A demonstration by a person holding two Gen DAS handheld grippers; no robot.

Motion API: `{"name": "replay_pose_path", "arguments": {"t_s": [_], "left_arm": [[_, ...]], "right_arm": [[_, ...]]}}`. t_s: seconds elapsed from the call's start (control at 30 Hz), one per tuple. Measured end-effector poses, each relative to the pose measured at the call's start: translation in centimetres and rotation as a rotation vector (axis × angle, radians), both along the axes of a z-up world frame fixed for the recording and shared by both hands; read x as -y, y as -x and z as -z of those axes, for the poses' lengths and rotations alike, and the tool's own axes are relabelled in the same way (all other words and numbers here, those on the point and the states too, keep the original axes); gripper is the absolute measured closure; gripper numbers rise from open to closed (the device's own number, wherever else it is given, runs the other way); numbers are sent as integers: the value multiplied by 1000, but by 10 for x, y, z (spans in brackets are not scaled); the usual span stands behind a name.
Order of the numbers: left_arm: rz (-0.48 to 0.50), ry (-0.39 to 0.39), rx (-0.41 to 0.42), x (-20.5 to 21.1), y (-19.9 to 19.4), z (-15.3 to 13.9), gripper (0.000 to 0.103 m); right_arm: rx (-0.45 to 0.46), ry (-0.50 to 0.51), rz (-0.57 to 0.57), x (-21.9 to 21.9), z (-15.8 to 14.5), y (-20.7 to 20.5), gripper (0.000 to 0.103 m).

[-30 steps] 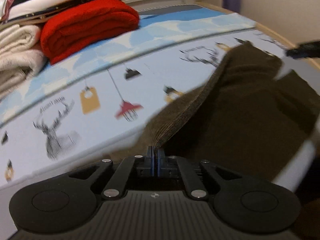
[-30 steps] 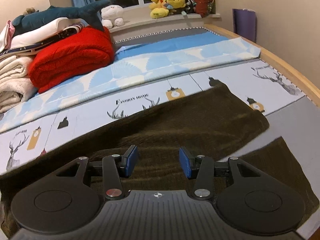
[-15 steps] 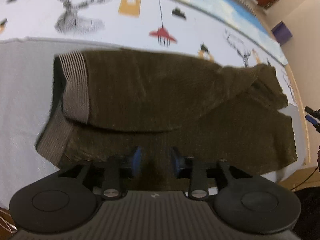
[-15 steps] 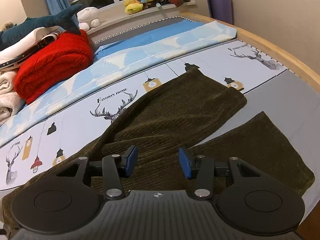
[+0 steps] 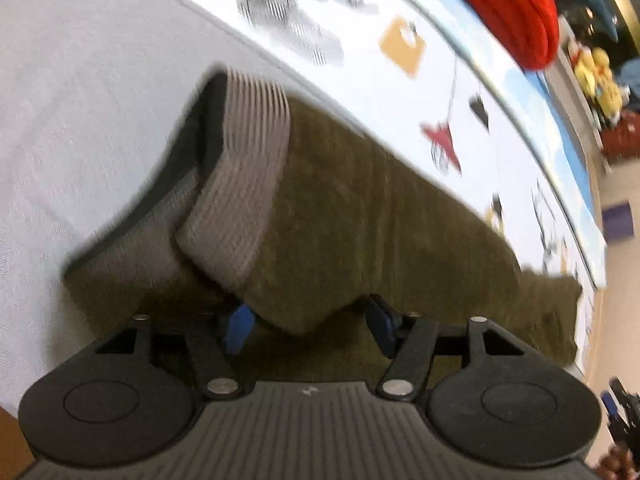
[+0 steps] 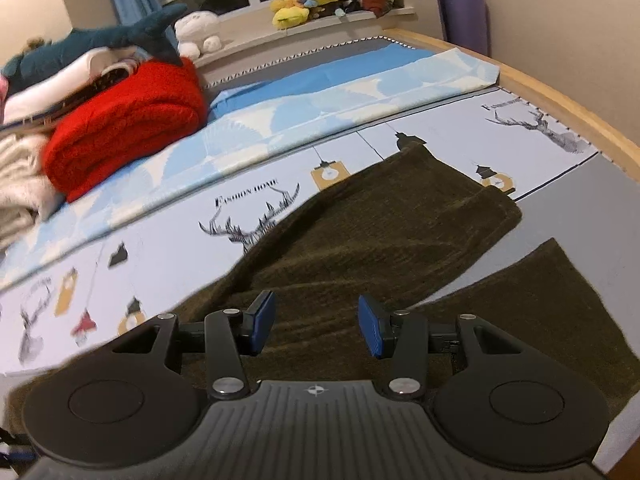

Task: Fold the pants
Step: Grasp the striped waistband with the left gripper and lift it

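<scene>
Dark olive corduroy pants (image 5: 380,216) lie on the bed, one half folded over the other, and the grey ribbed waistband (image 5: 248,168) is doubled at the left. My left gripper (image 5: 308,330) points steeply down at the near edge of the fold. It is open, and a corner of the top layer sits between its blue pads (image 5: 236,328) without being pinched. In the right wrist view the pants (image 6: 380,232) stretch away with the two leg ends apart at the right. My right gripper (image 6: 316,326) hovers open over the cloth, with nothing between its fingers.
A red folded blanket (image 6: 124,128) and pale towels (image 6: 20,188) are stacked at the far left of the bed. Plush toys (image 6: 304,0) line the windowsill. The wooden bed frame (image 6: 560,96) runs along the right, with a purple bag (image 6: 464,20) by the wall.
My left gripper was shut on a raised edge of the pants. It has let go, opened, rolled and dropped over the waistband. The pants now lie folded. The right gripper has barely moved.
</scene>
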State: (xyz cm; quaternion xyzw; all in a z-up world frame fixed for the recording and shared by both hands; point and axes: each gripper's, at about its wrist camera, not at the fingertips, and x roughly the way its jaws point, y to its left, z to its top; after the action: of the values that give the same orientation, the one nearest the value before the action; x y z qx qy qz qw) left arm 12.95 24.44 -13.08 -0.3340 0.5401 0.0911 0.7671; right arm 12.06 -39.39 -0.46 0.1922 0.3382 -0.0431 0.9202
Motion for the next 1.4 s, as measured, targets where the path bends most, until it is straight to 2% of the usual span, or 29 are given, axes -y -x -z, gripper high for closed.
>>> {"name": "replay_pose_path", "arguments": {"t_s": [0.03,0.07,0.1,0.17,0.27,0.33,0.4,0.47,0.63,0.7,0.93,1.23,1.27,1.33,1.37,1.4], "left_arm": [[-22,-41,21,-3,0,-6,59],[-42,-72,42,-5,-2,-11,77],[-58,-96,70,-9,-2,-18,84],[-73,-113,111,-10,-3,-26,86],[-91,-112,127,-11,-7,-30,86],[-115,-74,122,-15,-8,-28,84],[-130,-28,99,-18,-11,-22,74],[-132,-7,71,-20,-12,-17,72],[-118,-45,39,-15,-20,-7,73],[-108,-67,34,-13,-23,-6,76],[-26,-166,27,1,-31,-10,79],[-1,-151,30,-3,-30,-9,79],[2,-152,31,-3,-30,-9,79],[5,-152,31,-2,-31,-10,79],[6,-153,32,-2,-31,-11,79],[8,-155,34,-2,-31,-12,80]], "right_arm": [[4,-29,14,2,0,-2,55],[8,-59,27,3,1,-4,55],[12,-95,42,5,2,-8,55],[19,-139,65,5,4,-16,55],[30,-170,79,1,10,-35,55],[15,-179,80,-2,17,-50,55],[0,-196,75,-6,25,-65,55],[-10,-194,63,-10,33,-83,55],[-66,-203,21,-21,59,-127,55],[-90,-214,19,-25,70,-142,55],[-125,-200,-11,-46,99,-180,54],[-150,-165,12,-58,117,-197,54],[-150,-157,8,-59,117,-198,57],[-144,-137,-2,-59,116,-197,82],[-136,-129,0,-59,114,-197,84],[-125,-125,0,-57,111,-195,90]]}}
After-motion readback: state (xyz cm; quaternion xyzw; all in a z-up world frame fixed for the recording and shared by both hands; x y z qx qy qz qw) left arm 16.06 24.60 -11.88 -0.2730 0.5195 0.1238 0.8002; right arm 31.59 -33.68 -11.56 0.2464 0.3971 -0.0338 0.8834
